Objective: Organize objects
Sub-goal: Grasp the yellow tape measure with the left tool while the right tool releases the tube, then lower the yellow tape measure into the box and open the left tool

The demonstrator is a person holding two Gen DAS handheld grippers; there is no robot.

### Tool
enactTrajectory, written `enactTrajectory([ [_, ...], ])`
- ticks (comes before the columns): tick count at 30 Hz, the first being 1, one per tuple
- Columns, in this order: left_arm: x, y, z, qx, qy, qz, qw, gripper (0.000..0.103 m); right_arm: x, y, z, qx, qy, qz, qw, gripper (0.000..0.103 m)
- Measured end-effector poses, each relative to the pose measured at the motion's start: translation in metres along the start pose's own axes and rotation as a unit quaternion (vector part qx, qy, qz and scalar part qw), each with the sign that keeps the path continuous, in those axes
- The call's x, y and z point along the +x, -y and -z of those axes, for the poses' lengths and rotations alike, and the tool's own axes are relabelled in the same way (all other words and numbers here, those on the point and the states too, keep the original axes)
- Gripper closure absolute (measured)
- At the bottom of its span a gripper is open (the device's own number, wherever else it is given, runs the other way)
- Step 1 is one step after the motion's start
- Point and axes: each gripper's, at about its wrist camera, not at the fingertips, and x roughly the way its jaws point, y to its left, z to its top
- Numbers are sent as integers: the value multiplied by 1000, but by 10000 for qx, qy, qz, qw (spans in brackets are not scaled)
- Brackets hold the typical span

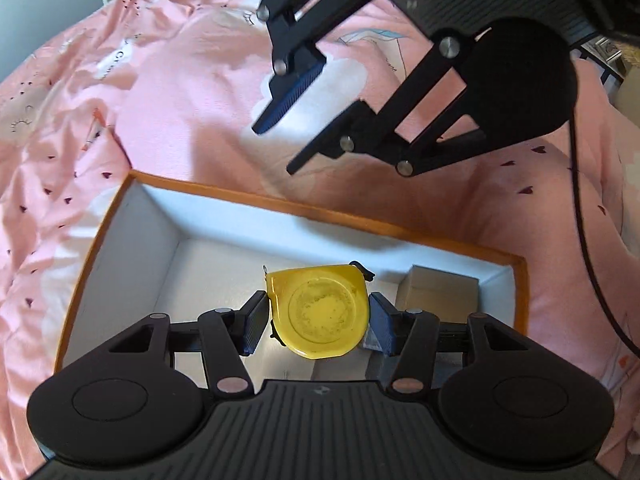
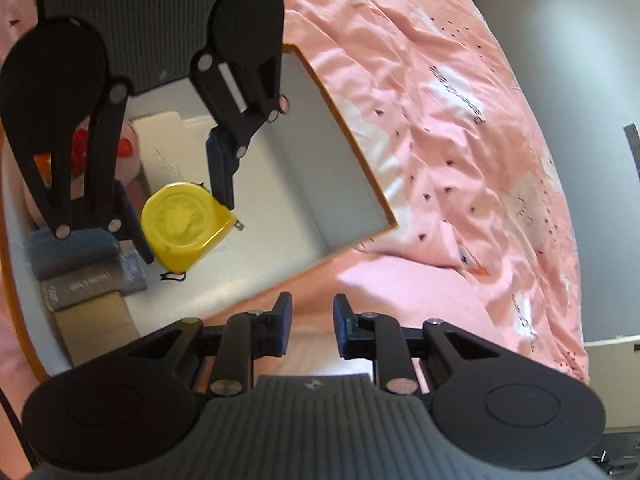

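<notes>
A yellow tape measure [image 1: 320,312] sits between my left gripper's [image 1: 318,322] pads, held inside an orange-edged white box [image 1: 280,200] on the pink bed. The same tape measure [image 2: 180,224] shows in the right wrist view, clamped by the left gripper [image 2: 182,216] over the box floor. My right gripper [image 2: 312,326] is open and empty, just outside the box's near rim [image 2: 352,148], over the bedspread. It also shows in the left wrist view [image 1: 280,148], above the box's far edge.
In the box lie a tan block [image 1: 440,292], grey and blue folded items [image 2: 92,276], a white card [image 2: 168,152] and a pink object with red parts [image 2: 128,148]. The pink bedspread [image 2: 460,160] surrounds the box. A black cable [image 1: 584,240] hangs at right.
</notes>
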Motion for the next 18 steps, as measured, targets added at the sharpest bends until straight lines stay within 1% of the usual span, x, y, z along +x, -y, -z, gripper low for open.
enactTrajectory([
  [7, 47, -6, -9, 334, -491, 173, 9981, 41, 16, 2, 12, 40, -24, -47, 10000, 81],
  [10, 59, -7, -10, 570, -542, 334, 9963, 41, 19, 3, 15, 133, 18, -115, 9998, 80],
  [14, 73, -12, -14, 518, -762, 543, 9943, 41, 21, 0, 18, 131, 35, -172, 9998, 80],
  [18, 82, -12, -12, 529, -911, 571, 9928, 40, 22, -3, 19, 121, 10, -212, 9997, 79],
])
